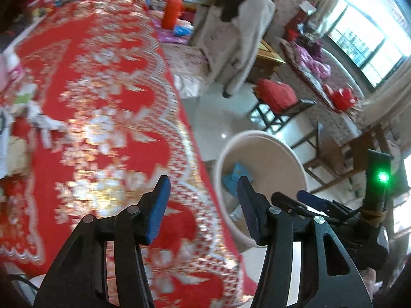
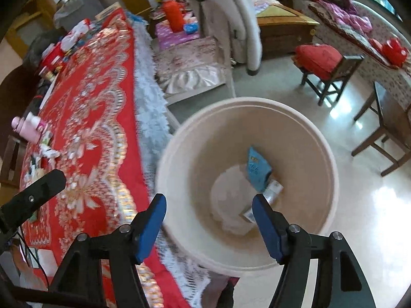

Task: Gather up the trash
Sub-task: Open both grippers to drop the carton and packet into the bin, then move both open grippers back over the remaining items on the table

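Note:
A beige round bin (image 2: 257, 101) stands on the floor against the edge of the red patterned tablecloth (image 2: 97, 118). Inside it lie a blue packet (image 2: 258, 169) and a silvery wrapper (image 2: 272, 192). My right gripper (image 2: 209, 200) hangs open above the bin's mouth, with nothing between its blue pads. My left gripper (image 1: 203, 182) is open too and holds nothing, over the cloth's edge beside the bin (image 1: 257, 134), where the blue packet (image 1: 237, 173) shows. Crumpled white paper (image 1: 48, 123) and other scraps lie at the cloth's left side.
A pink bottle (image 2: 28, 128) lies near the scraps. A person in a long white coat (image 2: 231, 12) stands beyond the table. A stool with a red cushion (image 2: 321, 59) and a wooden table (image 2: 385, 133) stand on the shiny floor to the right.

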